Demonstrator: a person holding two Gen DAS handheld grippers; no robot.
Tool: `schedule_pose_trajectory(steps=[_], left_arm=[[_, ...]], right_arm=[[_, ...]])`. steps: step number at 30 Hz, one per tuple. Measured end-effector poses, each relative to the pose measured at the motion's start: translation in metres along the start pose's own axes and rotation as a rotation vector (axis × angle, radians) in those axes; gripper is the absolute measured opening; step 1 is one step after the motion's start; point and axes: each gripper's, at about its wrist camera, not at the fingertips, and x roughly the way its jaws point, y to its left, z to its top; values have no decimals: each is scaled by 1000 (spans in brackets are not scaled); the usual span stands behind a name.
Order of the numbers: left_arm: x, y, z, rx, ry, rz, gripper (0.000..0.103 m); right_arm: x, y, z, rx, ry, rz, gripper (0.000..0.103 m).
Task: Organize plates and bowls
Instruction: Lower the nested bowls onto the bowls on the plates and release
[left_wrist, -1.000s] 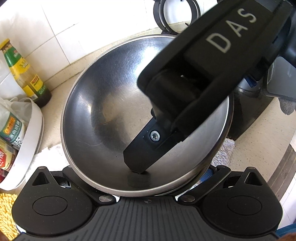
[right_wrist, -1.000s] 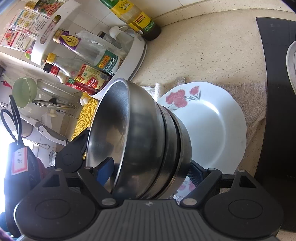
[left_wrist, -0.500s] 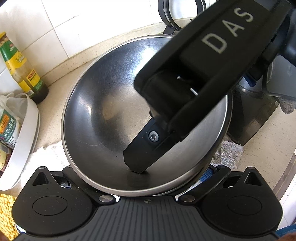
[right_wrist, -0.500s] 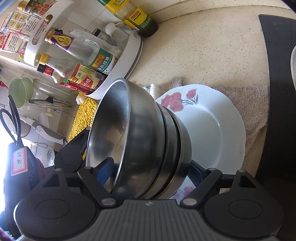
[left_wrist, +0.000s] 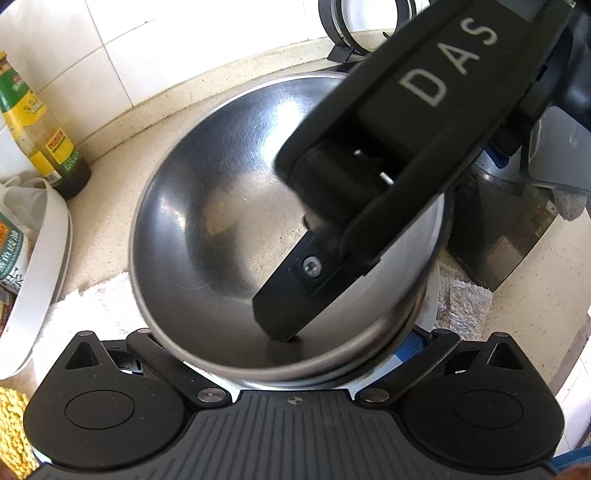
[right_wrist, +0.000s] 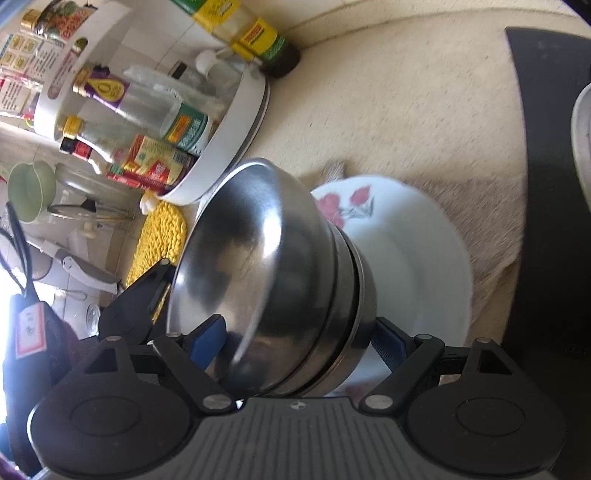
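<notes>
Steel bowls (right_wrist: 266, 280) stacked, tilted, above floral plate (right_wrist: 406, 258) on bench (right_wrist: 388, 110).
Right tongs (right_wrist: 291, 343) pinching stack across base; one finger (left_wrist: 291, 295) inside top bowl. "DAS" on right tongs' body. Left tongs (left_wrist: 295, 369) at bowl's rim, grip unclear.

Speckled beige table (right_wrist: 388, 122), white tiled wall (left_wrist: 147, 55) behind. Sauce bottle w/ yellow-green label (left_wrist: 40, 133) upright nr wall. White round rack (right_wrist: 236, 136) w/ several bottles, yellow knobbly mat (right_wrist: 159, 243) beside. Beige towel (right_wrist: 491, 221) flat on table. Black cooktop (right_wrist: 554, 184) at edge.
</notes>
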Motion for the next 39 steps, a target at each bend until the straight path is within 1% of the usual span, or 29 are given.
schedule_pose_trajectory(steps=[2,5,11,13,15,19,22,25,28,31,34,36,37,38,39], left_arm=[[-3,-2,-1,17,-16,13,102],[-7,-5,0,38,-34,19,102],[-15,-10,-8,47,-39,1,102],[-15,-13,-13,51,-34,-3,102],[-18,-14,-17,52,-41,-6,101],[-17,-17,-13,62,-52,4,102],[-15,-17,-12,42,-63,9,102],[-15,-17,-13,24,-63,12,102],[-22,-22,-22,5,-57,28,101],[-37,-18,-34,-27,-75,18,102],[-53,-8,-44,-82,-99,17,103],[-63,-5,-54,-132,-111,8,103],[-67,-3,-57,-158,-116,6,103],[-71,0,-60,-180,-121,5,103],[-76,2,-60,-199,-130,6,103]], right_arm=[[-6,-1,-2,-3,-12,-9,87],[-15,-1,-10,-21,-20,-48,87],[-17,-3,-28,-29,-12,-88,87],[-15,-2,-29,-32,-22,-86,87],[-15,1,-27,-44,-41,-110,86],[-13,2,-22,-60,-74,-136,86],[-12,3,-24,-48,-95,-138,87],[-24,12,-38,-62,-122,-117,87],[-47,22,-57,-72,-198,-95,87],[-69,37,-80,-93,-293,-94,88],[-87,55,-106,-123,-417,-113,90],[-100,72,-122,-151,-520,-156,92],[-107,82,-130,-178,-568,-187,95],[-113,94,-138,-200,-615,-229,102],[-118,107,-148,-209,-662,-286,103]])
